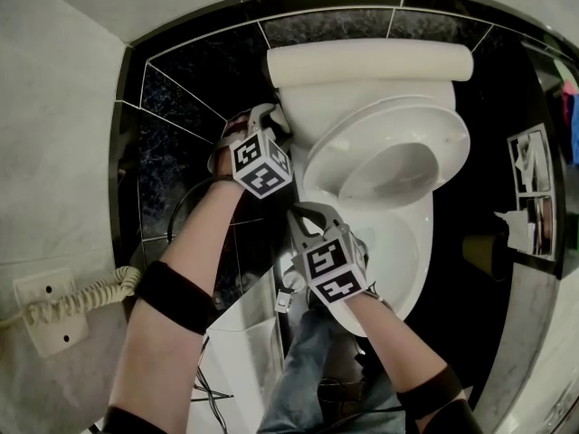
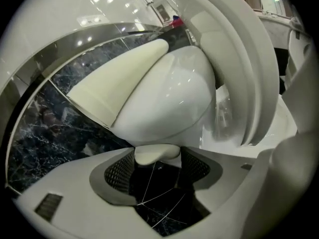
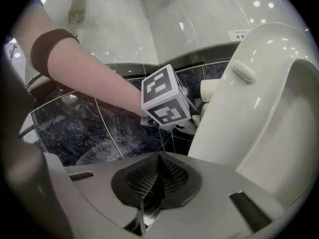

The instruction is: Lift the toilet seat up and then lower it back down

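Left gripper (image 1: 271,117): I have it released, jaws apart, nothing pressed, at the toilet's (image 1: 407,256) back left. Right gripper (image 1: 304,215): clenched, empty, at the left rim. Seat (image 1: 445,143): tilted up off the bowl.

The white oval toilet seat (image 1: 452,147) stands raised, tilted up off the bowl (image 1: 412,260).

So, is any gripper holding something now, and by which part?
Nothing is held. The left gripper is open, a rounded part of the toilet at its tips; the right gripper is shut, empty.
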`<state>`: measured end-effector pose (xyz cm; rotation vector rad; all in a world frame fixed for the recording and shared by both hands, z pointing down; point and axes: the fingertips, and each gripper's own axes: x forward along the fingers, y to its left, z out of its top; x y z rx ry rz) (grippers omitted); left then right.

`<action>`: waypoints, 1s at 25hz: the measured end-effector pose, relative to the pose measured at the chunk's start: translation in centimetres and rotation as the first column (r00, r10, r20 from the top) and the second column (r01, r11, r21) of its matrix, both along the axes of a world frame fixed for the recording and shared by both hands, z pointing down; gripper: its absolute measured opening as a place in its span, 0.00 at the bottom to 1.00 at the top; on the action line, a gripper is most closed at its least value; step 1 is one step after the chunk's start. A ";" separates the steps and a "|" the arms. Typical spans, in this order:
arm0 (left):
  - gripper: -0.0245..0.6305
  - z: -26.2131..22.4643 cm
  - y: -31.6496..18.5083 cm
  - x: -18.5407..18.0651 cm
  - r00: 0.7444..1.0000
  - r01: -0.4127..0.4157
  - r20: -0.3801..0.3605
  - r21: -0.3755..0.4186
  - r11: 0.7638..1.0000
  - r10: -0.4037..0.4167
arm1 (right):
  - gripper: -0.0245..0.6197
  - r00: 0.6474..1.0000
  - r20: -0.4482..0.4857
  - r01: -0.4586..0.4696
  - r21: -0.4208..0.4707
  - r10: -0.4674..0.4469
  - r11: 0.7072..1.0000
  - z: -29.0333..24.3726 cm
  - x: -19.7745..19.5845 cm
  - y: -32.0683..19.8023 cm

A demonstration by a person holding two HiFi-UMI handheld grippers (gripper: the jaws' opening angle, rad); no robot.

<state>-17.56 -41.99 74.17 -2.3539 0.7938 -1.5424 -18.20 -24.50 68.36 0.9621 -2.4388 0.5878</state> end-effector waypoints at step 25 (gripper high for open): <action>0.33 4.6 -0.6 -1.7 0.990 0.020 0.140 -0.028 0.999 -0.016 | 0.06 1.000 0.014 -0.012 -0.030 0.013 0.999 2.0 0.9 0.1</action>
